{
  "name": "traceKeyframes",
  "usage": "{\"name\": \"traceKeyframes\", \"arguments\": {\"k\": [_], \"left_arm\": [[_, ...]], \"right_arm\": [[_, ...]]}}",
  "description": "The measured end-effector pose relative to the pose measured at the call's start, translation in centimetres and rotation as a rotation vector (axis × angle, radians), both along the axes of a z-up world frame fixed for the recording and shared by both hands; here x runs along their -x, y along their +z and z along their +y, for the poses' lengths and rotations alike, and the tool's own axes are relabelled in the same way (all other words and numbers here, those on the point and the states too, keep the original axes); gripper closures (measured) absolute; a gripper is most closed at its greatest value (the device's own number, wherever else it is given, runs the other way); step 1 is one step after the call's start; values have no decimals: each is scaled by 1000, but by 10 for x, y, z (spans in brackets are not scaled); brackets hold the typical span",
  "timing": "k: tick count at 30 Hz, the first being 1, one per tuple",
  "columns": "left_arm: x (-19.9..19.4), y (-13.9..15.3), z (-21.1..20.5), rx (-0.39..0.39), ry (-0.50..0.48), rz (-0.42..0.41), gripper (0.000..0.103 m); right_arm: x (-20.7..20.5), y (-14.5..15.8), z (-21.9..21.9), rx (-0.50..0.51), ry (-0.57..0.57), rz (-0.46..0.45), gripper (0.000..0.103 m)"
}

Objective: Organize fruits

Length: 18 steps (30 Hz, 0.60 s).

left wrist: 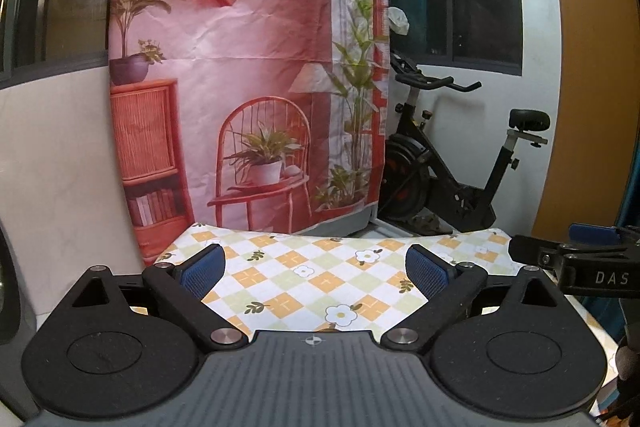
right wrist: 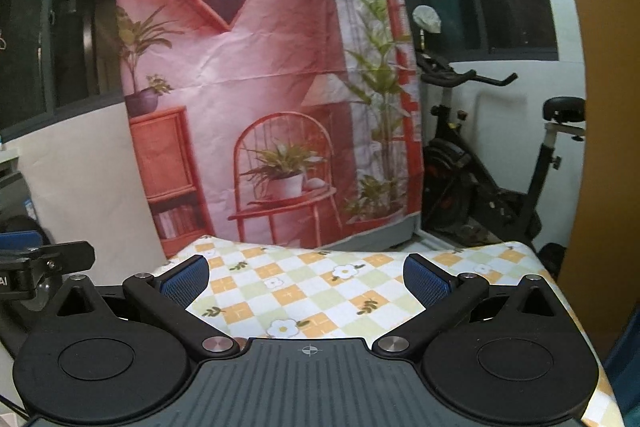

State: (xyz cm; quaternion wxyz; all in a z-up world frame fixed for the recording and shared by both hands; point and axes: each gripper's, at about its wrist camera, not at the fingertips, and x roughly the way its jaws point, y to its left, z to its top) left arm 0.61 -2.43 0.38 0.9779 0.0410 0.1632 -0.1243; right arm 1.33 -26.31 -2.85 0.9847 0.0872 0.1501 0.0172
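Along the bottom of both wrist views, the left gripper [left wrist: 314, 269] and right gripper [right wrist: 306, 277] stand wide and empty over the checked tablecloth [left wrist: 320, 267], seemingly raised clear, with no fruit anywhere in view.

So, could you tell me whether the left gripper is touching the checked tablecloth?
Apart: the left wrist view shows the left gripper open, with nothing between the jaws, above the tablecloth.

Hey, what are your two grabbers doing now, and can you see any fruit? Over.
Left gripper open, nothing in it. Right gripper open, nothing in it. No fruit in view, only checkered tablecloth. Nothing blocking.
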Motion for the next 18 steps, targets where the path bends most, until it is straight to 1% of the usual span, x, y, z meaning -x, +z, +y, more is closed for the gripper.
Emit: {"name": "traceKeyframes", "arguments": {"k": [5,9,18], "left_arm": [[1,-9,3,8,-1,17,5],[1,-16,5,6,4,33,5],[-1,-21,10,12,10,57,5]], "right_arm": [[4,-12,8,38,-24,26,0],[2,-21,11,25,-16,57,0],[2,-26,15,31,-20,70,0]]}}
